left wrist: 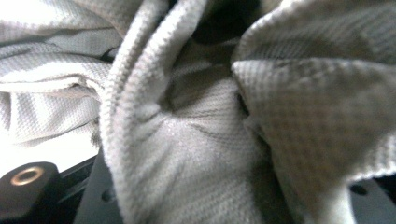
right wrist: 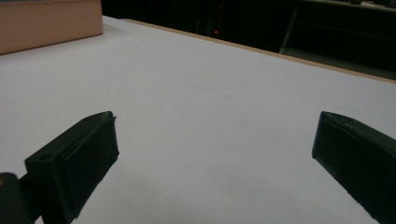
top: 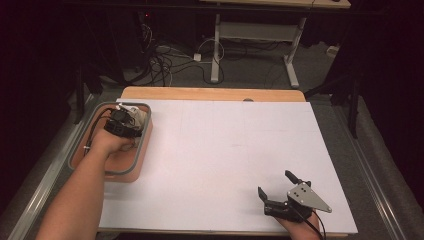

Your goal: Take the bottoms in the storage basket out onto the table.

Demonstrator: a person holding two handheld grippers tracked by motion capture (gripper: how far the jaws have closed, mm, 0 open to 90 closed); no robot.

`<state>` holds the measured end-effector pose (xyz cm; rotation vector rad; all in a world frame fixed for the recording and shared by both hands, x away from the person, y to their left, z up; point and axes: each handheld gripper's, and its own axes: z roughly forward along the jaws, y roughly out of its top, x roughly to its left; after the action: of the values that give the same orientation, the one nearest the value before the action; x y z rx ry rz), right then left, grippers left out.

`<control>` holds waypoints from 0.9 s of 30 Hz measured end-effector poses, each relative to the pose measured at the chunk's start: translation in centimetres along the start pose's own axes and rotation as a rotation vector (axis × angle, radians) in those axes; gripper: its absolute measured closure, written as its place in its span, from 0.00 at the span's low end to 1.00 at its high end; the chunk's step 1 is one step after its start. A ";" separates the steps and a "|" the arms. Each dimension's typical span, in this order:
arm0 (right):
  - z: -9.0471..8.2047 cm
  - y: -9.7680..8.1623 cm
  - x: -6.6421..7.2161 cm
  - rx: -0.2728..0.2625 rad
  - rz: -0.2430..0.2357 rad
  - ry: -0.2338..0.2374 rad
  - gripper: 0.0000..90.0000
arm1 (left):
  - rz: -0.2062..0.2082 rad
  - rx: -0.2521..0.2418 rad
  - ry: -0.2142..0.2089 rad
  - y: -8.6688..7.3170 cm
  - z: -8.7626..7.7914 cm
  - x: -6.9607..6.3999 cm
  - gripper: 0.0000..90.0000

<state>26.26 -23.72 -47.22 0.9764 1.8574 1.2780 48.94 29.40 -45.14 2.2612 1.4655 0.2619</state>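
No writing or label can be read anywhere. The left gripper (top: pixel 121 120) reaches down into a shallow, round-cornered bin (top: pixel 142 150) with a grey rim and tan walls at the table's left edge, and its jaws are pinched on a pale grey cloth (left wrist: pixel 187 140) bunched at the bin's far end. Up close the cloth is a soft, fine waffle-like knit, crumpled into thick folds. The right gripper (top: pixel 280 192) rests near the front right of the smooth white table top (top: pixel 225 145), its black, blocky, flat-padded jaws spread wide with nothing between them.
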 end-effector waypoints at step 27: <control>0.8 -0.2 -0.5 0.053 -0.007 -0.014 0.02 | -0.059 0.317 0.031 -0.2 -2.9 -0.7 0.59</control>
<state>27.16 -23.85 -47.55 1.0030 1.8913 1.2207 47.37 29.54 -42.62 2.4607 1.6882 0.0477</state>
